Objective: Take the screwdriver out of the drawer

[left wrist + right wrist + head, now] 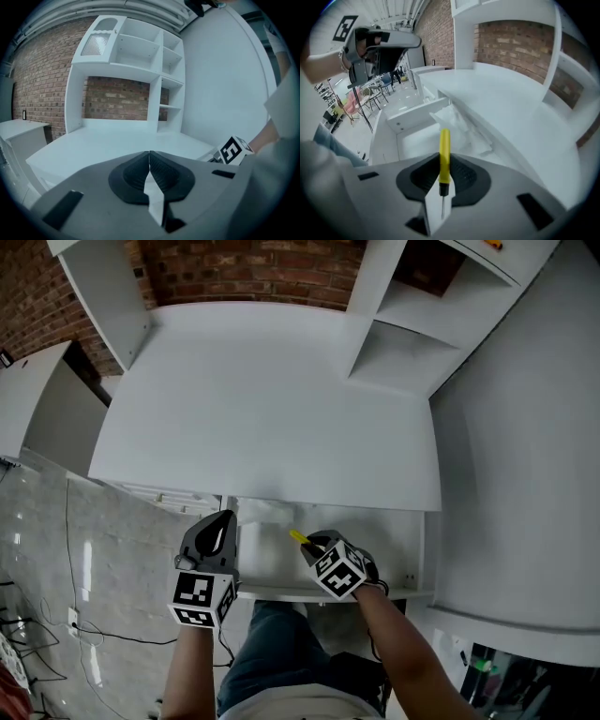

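Observation:
A small screwdriver (445, 157) with a yellow handle (298, 537) and a thin metal shaft is clamped between the jaws of my right gripper (444, 161), handle pointing away from the camera. It hangs lifted above the open white drawer (415, 138). In the head view the right gripper (314, 547) is over the drawer (272, 554) under the desk's front edge. My left gripper (223, 521) is at the drawer's left end, pointing forward. Its jaws meet in the left gripper view with nothing between the pads (150, 173).
A white desk top (272, 399) spans the scene, with a white shelf unit (412, 324) at the back right and a brick wall (244, 268) behind. Crumpled white sheet (461, 126) lies in the drawer. A cable (70, 549) runs over the marble floor at left.

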The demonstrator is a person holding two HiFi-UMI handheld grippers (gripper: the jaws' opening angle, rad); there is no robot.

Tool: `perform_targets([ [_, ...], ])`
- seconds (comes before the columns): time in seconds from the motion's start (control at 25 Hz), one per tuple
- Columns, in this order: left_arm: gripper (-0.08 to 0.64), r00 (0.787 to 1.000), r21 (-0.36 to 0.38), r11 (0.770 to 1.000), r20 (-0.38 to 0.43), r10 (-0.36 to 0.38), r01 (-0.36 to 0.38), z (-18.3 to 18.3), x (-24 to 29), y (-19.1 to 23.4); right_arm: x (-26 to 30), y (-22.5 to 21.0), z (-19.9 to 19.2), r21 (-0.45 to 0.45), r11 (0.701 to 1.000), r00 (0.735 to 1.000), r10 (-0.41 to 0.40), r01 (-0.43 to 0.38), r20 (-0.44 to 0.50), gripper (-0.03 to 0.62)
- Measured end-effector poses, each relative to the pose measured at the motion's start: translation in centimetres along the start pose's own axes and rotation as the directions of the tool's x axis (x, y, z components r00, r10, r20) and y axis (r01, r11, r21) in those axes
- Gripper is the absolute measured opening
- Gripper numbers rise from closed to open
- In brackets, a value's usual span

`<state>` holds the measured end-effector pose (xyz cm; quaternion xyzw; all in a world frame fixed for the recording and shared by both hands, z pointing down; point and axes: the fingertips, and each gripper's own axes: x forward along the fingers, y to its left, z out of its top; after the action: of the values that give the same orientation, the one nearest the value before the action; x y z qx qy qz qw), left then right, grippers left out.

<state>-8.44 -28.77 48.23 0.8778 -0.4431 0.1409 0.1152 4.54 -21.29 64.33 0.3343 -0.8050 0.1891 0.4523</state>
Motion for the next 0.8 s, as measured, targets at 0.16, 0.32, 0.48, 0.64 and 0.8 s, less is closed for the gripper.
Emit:
perform_targets([
  [0.16, 0.012, 1.0, 0.022, 1.0, 0.024, -0.019, 0.018, 1.7, 0.1, -0.7, -3.5, -1.5, 1.7, 0.074, 0.997, 0.995, -0.039, 0.032, 0.089, 0.075],
  [0.32, 0.014, 0.999, 0.022, 0.999, 0.027, -0.046, 0.045, 2.8, 0.4, -1.8, -7.3, -3.6, 3.4, 0.232, 0.972, 0.973, -0.092, 0.041, 0.213, 0.075],
  [0.48, 0.014, 0.997, 0.04, 0.997, 0.043, -0.068, 0.066, 4.0, 1.0, -2.7, -11.3, -6.2, 4.7, 0.343, 0.935, 0.931, -0.198, 0.086, 0.307, 0.075],
  [0.64, 0.014, 0.995, 0.051, 0.995, 0.041, -0.088, 0.086, 4.4, 2.0, -3.5, -12.8, -9.5, 4.3, 0.433, 0.888, 0.9, -0.309, 0.156, 0.308, 0.077],
  [0.8, 0.014, 0.994, 0.061, 0.994, 0.052, -0.098, 0.095, 4.6, 3.0, -4.0, -12.8, -13.5, 3.0, 0.528, 0.82, 0.881, -0.399, 0.219, 0.253, 0.077],
])
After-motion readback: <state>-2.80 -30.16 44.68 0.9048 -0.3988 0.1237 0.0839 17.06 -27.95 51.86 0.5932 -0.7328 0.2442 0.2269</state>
